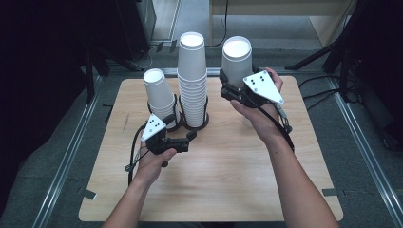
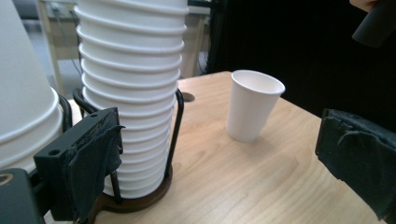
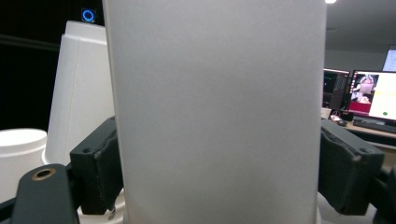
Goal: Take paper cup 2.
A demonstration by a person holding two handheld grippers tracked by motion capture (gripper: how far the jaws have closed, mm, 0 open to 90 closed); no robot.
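Two stacks of white paper cups stand in black wire holders on the wooden table (image 1: 223, 175): a tall stack (image 1: 192, 80) (image 2: 130, 93) and a shorter one (image 1: 159, 92) (image 2: 23, 102) to its left. My right gripper (image 1: 233, 91) (image 3: 219, 182) is raised right of the tall stack, shut on a single paper cup (image 1: 236, 59) (image 3: 219, 112) with a pad on each side. My left gripper (image 1: 187, 141) (image 2: 219, 182) is open, low on the table beside the tall stack's holder base (image 2: 140, 198). In the left gripper view another single cup (image 2: 254, 105) stands upright on the table beyond the jaws.
Grey floor and metal rails (image 1: 71, 152) surround the table. Black stand legs (image 1: 313, 59) lie behind its far right corner and dark equipment (image 1: 123, 28) at the far left. Lit monitors (image 3: 369, 98) are in the background of the right gripper view.
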